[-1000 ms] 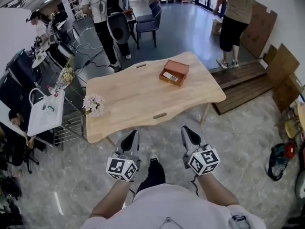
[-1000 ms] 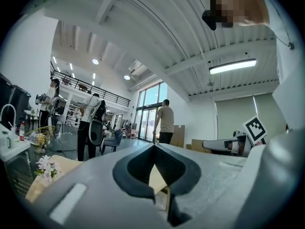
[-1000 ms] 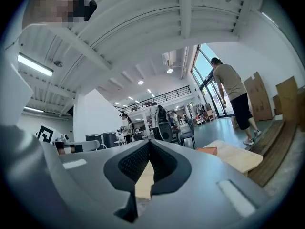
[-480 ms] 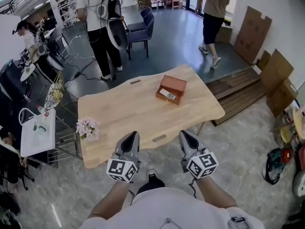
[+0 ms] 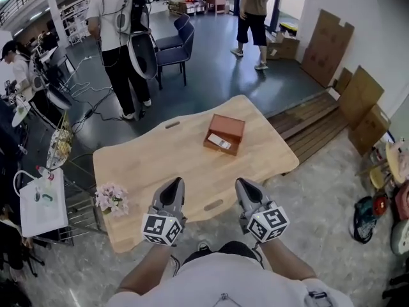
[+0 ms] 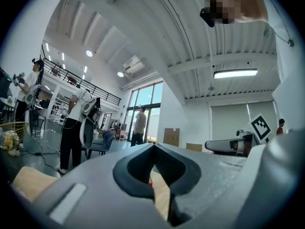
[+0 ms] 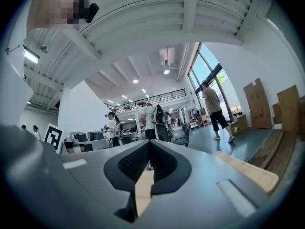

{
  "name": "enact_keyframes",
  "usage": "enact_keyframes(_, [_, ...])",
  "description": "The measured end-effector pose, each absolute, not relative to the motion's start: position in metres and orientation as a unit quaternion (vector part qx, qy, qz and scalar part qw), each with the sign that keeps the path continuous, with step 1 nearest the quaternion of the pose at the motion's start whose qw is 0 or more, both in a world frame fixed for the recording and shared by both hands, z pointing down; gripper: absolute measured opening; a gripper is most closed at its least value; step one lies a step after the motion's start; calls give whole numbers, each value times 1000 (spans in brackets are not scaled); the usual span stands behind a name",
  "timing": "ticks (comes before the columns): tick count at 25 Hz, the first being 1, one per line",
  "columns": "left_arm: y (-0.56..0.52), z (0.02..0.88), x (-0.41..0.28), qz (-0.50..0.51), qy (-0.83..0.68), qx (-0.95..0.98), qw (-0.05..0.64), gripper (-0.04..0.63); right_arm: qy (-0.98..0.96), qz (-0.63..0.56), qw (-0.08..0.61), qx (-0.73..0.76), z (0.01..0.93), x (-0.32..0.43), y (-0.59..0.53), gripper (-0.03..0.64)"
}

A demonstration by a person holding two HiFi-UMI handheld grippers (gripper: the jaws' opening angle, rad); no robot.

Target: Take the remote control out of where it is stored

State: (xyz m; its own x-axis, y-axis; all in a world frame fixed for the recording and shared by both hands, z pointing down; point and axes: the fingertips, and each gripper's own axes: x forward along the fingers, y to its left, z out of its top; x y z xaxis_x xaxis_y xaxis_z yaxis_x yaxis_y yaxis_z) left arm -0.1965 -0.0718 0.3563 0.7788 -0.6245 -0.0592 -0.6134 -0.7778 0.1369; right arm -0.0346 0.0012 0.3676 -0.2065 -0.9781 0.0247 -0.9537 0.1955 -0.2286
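Observation:
A brown open box (image 5: 225, 133) lies on the far right part of the light wooden table (image 5: 153, 171). A pale remote control (image 5: 219, 142) rests inside it. My left gripper (image 5: 174, 184) and right gripper (image 5: 245, 184) are held side by side over the table's near edge, well short of the box. Both are shut with nothing between the jaws. In the left gripper view the closed left gripper (image 6: 153, 148) points level across the room, and the right gripper (image 7: 150, 145) does the same in its own view. The box does not show clearly in either gripper view.
A small bunch of pink flowers (image 5: 112, 198) sits at the table's near left corner. A white cart (image 5: 43, 203) stands left of the table. A person (image 5: 118, 37) and chairs (image 5: 174, 47) are beyond the table. Wooden pallets (image 5: 313, 123) and cardboard (image 5: 358, 101) lie to the right.
The table and box have come nearer in the head view. Both grippers now reach over the table's near edge. The person at the back right has walked farther away.

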Motion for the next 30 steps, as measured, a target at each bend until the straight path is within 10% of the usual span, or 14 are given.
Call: enact_keyframes(30, [-281,373,-59,-59,-393,915,66,0,833,-139,53,-532,403,102,-256,28])
